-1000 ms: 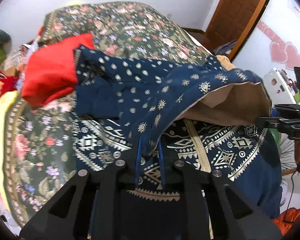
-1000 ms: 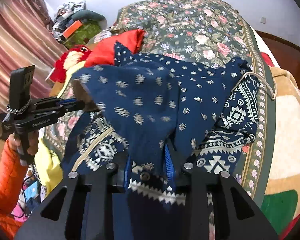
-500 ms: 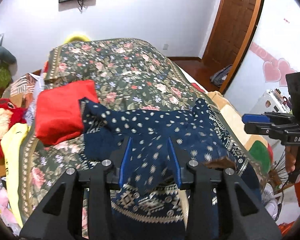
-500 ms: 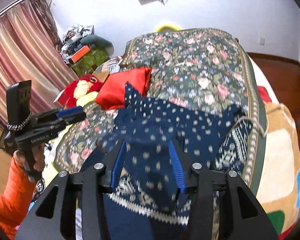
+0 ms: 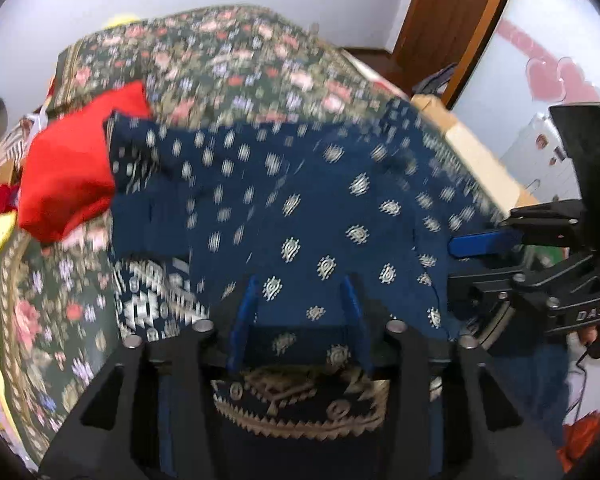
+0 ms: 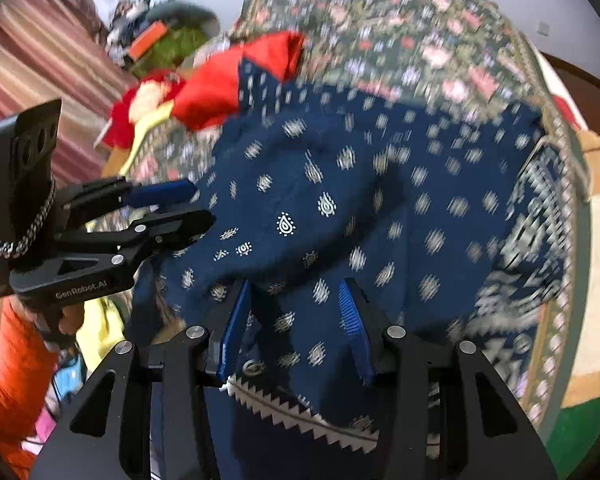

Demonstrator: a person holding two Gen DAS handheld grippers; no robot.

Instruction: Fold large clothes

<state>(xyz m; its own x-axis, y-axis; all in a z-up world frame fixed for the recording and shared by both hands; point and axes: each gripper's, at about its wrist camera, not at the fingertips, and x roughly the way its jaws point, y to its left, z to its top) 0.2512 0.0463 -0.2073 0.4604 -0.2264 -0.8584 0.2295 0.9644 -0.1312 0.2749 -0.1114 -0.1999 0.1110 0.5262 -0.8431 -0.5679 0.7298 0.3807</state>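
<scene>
On the bed with the dark floral bedspread (image 5: 236, 64), the large navy garment of soft printed cloth (image 5: 308, 208) lay spread with its upper layer folded toward me, its patterned border (image 6: 300, 412) nearest. My left hand-held gripper (image 5: 300, 308) had just been opening; its blue pads stood partly apart with cloth lying loose between them, not pinched. My right hand-held gripper (image 6: 294, 320) stood the same way, jaws half apart over the fabric, gripping nothing. A red folded cloth (image 5: 72, 168) sat touching the garment's far left corner. To finish this fold well, I judged I should lift both hand-held grippers clear without snagging the released edge, then smooth the layer so its edge sat square with the border beneath, keeping the corners level before taking the next hold.
</scene>
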